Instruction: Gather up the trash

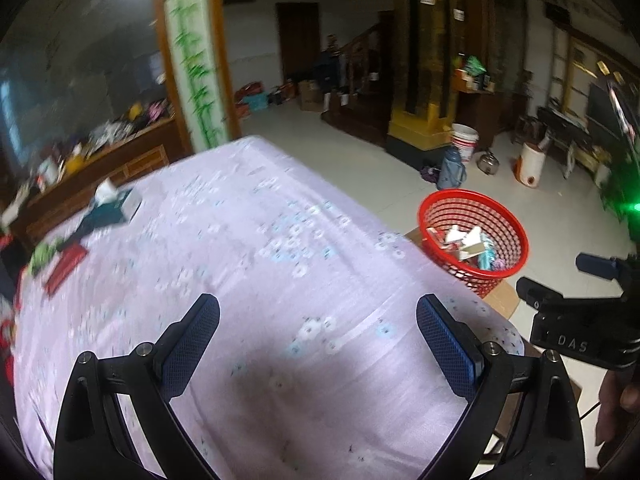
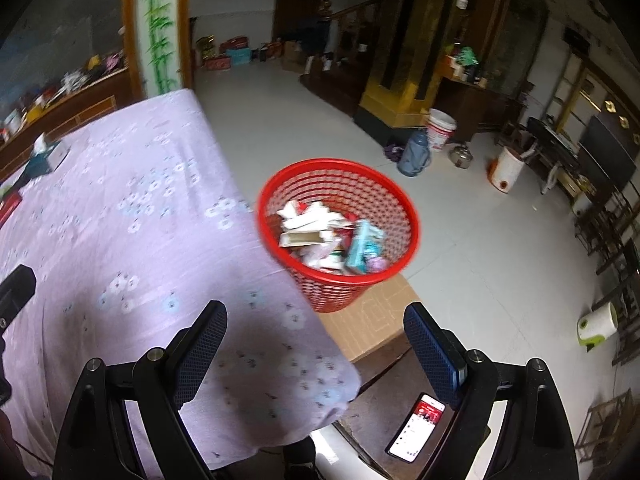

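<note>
left wrist view: the left gripper (image 1: pixel 318 316) has its jaws spread wide with nothing between them, only the lilac flowered tablecloth (image 1: pixel 240 248) of the table below. ahead of the jaws and well off to their right, past the table's edge, stands the red mesh basket (image 1: pixel 472 236) on a piece of cardboard (image 1: pixel 500 294) on the floor; it holds crumpled paper, small boxes and wrappers (image 1: pixel 468 246). far ahead and to the left of the jaws, near the table's far side, lies a tissue box (image 1: pixel 116 200) with a white tissue sticking up. further left, at the table's edge, lie a red flat packet (image 1: pixel 64 266) and something green (image 1: pixel 46 254), too blurred to name. to the right of the right finger the other gripper's black body (image 1: pixel 580 312) shows, with part of a hand (image 1: pixel 620 404) below it.

right wrist view: the right gripper (image 2: pixel 316 320) is likewise wide open and holds nothing. the red mesh basket (image 2: pixel 340 280) is just ahead of the gap between the jaws, a little right of centre, beside the table's corner. trash (image 2: pixel 328 236) lies in it: white paper, a cardboard box, a teal packet. the tablecloth (image 2: pixel 120 220) fills the space ahead of the left finger. under the right finger a lit phone (image 2: pixel 416 428) lies on a dark wooden surface. the tissue box (image 2: pixel 48 154) sits far ahead to the left.
</note>
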`<state>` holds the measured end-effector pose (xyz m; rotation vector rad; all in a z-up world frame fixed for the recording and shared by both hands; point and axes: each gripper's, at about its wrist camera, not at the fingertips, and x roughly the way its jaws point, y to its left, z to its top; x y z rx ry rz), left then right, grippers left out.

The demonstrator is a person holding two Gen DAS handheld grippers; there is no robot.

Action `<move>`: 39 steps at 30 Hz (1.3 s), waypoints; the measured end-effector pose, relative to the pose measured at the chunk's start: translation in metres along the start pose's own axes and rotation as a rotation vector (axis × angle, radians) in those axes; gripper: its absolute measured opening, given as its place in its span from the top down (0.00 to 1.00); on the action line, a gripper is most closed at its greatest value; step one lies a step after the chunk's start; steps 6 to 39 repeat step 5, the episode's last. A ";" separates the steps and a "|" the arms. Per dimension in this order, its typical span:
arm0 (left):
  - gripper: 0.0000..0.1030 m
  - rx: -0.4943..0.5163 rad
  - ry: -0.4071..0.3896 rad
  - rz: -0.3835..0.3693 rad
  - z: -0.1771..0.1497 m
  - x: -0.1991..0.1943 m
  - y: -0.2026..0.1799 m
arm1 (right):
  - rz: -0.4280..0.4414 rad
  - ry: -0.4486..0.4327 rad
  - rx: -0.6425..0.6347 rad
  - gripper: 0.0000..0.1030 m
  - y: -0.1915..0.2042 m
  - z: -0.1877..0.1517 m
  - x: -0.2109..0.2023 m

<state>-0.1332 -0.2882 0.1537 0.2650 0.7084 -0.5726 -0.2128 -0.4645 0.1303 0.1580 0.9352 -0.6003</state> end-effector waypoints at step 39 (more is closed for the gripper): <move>0.05 -0.184 0.042 0.068 -0.027 -0.006 0.060 | 0.081 0.023 -0.113 0.10 0.050 0.000 0.011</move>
